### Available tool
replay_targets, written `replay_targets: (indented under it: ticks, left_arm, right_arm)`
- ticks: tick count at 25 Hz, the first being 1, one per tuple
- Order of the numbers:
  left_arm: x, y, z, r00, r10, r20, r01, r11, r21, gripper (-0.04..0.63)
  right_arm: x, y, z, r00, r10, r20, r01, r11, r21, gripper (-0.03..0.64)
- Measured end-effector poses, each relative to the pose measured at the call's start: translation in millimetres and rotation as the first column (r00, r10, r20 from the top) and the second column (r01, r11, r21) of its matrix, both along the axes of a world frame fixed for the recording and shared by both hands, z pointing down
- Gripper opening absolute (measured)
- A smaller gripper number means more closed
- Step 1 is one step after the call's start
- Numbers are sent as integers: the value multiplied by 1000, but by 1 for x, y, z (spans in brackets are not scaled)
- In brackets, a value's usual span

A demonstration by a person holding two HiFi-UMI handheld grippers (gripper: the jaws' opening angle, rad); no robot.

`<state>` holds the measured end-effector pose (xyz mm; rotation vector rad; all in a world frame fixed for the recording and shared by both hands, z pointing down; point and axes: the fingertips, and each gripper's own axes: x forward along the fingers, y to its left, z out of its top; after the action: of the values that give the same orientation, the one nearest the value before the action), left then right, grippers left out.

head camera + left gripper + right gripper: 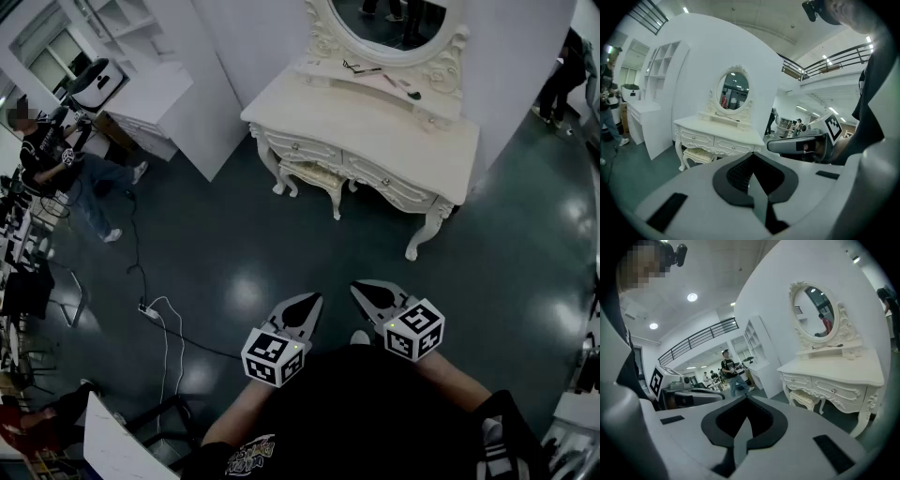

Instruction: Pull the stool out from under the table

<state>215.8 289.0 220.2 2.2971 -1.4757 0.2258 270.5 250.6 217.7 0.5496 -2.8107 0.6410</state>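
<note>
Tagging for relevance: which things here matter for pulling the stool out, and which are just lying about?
Job: stool, table, left hand-held gripper, right hand-held gripper, both shut and empty.
Lying about: mirror, cable, shelves, person.

Looks past the right gripper (746, 401), jaws together and empty, toward a white table (834, 373) at right, with a stool (805, 398) tucked underneath and an oval mirror (819, 315) on top.

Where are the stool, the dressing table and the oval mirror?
stool (314, 172): head view, on its cushioned seat.
dressing table (375, 127): head view, on a bare part of the tabletop.
oval mirror (733, 91): left gripper view, on the middle of the glass.
</note>
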Motion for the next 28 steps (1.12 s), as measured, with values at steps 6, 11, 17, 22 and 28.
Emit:
replay_targets:
  ticks: [6,11,17,22,28]
  left_arm:
    - [-1,-1,-2,1000,-1,-2,1,1000,3,8]
    - [-1,-2,-2,1000,-1,-6,1,1000,-2,8]
    - [1,-3,1,1000,1,-10,-2,1000,-16,8]
    - [2,-3,5,1000,-6,-3,6,1000,-26,8]
    - [5,-1,11,1000,-21,7,22,999,-46,8]
  right_arm:
    - [-1,0,-1,1000,-5,-7,5,1000,5,28]
    - [-2,1,-6,1000,-18,19,18,1000,7,28]
    - [-6,4,-7,998,-52,27,52,999,9,28]
    - [-5,3,-2,998,-54,24,54,999,4,28]
    - [-5,2,0,997,-72,25,72,997,5,28]
